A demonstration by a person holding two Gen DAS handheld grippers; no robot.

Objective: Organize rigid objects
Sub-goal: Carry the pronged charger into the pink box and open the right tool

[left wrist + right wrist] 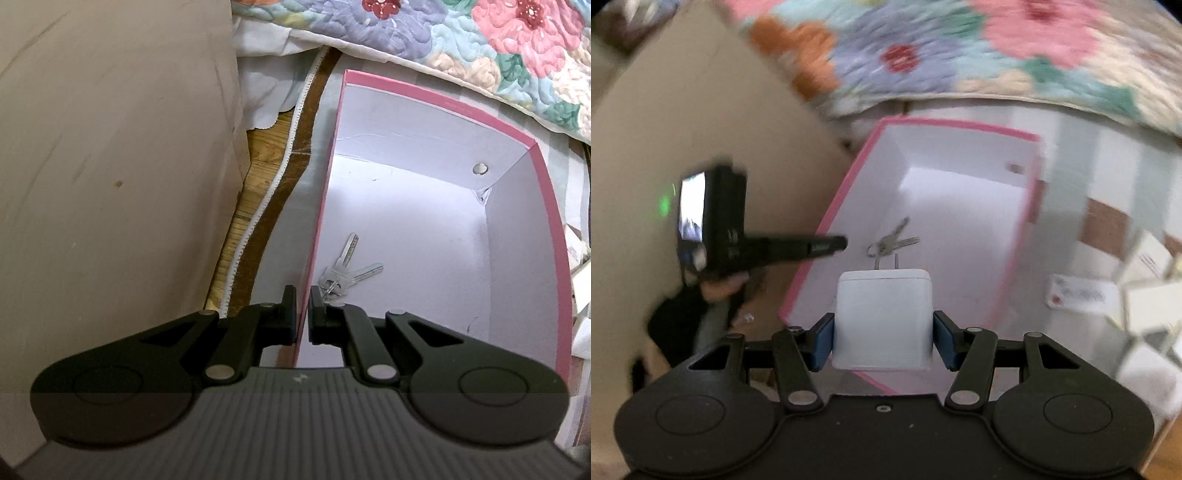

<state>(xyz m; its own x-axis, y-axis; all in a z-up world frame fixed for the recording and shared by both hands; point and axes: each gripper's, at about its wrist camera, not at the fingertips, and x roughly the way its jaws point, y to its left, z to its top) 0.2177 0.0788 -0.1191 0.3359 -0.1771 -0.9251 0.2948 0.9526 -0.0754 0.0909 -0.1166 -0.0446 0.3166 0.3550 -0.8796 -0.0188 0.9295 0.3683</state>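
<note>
Keys (343,267) are lying on the white floor of the pink-rimmed cardboard box (436,92), toward its near left corner, two blades fanning out from a ring. Left tongs (302,308) are clamping together on the box's left wall, one finger outside and one inside, just beside the keys. Right tongs (882,338) are gripping a white plug-in charger (882,317) by its sides, its two prongs pointing toward the box, above the near rim. A floral quilt (480,48) is hanging beyond the far end of the box.
</note>
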